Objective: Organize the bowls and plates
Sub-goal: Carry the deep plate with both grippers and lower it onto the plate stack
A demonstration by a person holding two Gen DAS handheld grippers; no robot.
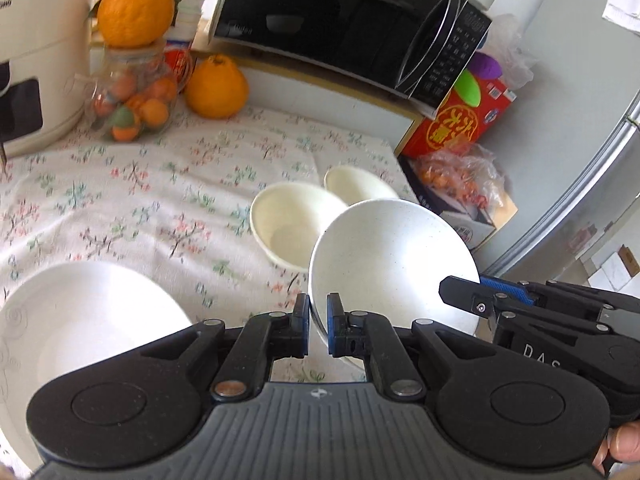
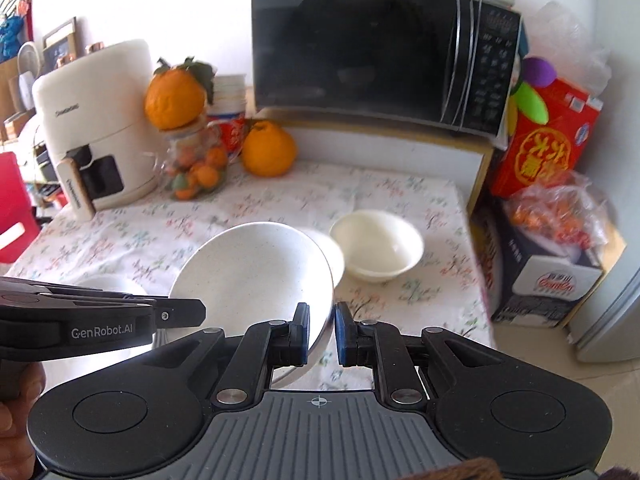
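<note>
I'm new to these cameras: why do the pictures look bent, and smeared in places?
Left wrist view: the fisheye lens bows the microwave; the jar of fruit is smeared. Right wrist view: the cream bowl and tablecloth blur; the wall behind washes out white.

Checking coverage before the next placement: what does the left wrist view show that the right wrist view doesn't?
Only the left wrist view shows the large white plate at near left on the cloth.

Only the right wrist view shows the whole air fryer and the red object at far left.

Both show the speckled bowl tilted, its rim in both claws, left claw and right claw, two cream bowls, the microwave and the oranges.
</note>
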